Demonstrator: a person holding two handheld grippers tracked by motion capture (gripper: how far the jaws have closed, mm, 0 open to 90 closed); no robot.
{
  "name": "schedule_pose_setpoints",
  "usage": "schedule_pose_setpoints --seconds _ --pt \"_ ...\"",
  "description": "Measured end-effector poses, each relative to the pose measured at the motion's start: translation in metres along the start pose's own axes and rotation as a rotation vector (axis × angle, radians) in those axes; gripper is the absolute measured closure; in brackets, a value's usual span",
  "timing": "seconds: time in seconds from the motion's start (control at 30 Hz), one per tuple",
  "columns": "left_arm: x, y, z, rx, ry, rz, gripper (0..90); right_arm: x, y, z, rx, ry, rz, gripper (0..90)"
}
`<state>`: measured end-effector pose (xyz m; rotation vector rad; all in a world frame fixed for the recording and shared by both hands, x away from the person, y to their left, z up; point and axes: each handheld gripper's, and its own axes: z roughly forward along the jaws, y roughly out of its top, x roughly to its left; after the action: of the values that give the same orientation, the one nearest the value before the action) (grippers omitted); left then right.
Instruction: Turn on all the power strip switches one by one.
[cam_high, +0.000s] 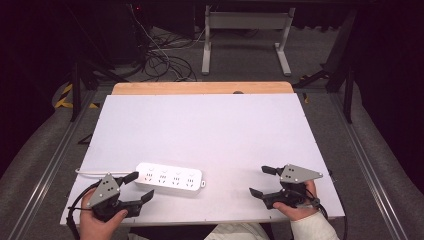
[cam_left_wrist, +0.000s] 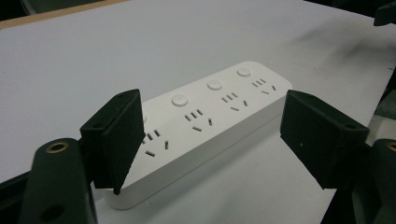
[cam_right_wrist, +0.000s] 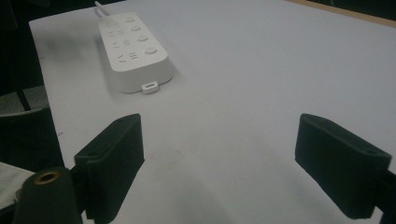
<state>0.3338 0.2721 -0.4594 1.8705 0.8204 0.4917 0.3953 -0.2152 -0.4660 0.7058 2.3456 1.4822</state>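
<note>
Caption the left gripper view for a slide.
Open left gripper poised at the near end of a white power strip lying on the white table.

Looks like a lab or test rig room: a flat white-topped bench (cam_high: 210, 125) with a wooden edge, black curtains all round, grey carpet floor (cam_high: 30, 165), a tangle of black cables (cam_high: 160, 62) and a grey metal desk frame (cam_high: 245, 35) behind

From above my side of the table (cam_high: 210, 125) one camera looks forward and down, while each camera riding my grippers sits low and close, both sharing the white power strip (cam_left_wrist: 205, 126) with the overhead one.
</note>
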Motion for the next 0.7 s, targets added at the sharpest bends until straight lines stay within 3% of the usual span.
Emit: schedule_pose_setpoints --seconds 0.07,0.17,0.27,0.7 --pt "-0.0004 0.0009 -0.0007 0.003 -0.002 0.008 24.6 -0.0006 -0.0005 -0.0004 0.001 -0.013 -0.006 16.7" --pt "-0.0031 0.0034 -0.0017 0.016 0.026 0.065 25.5 -0.0005 -0.0006 -0.0013 -0.004 -0.014 -0.015 19.3" --pt "-0.0038 0.0045 -0.0028 0.012 0.036 0.079 26.9 0.0002 -0.0009 -0.0002 0.000 -0.014 -0.026 19.5" --pt "-0.0039 0.0098 -0.0089 0.016 0.005 0.063 43.9 0.0026 -0.0009 0.0030 0.010 -0.020 -0.034 19.6"
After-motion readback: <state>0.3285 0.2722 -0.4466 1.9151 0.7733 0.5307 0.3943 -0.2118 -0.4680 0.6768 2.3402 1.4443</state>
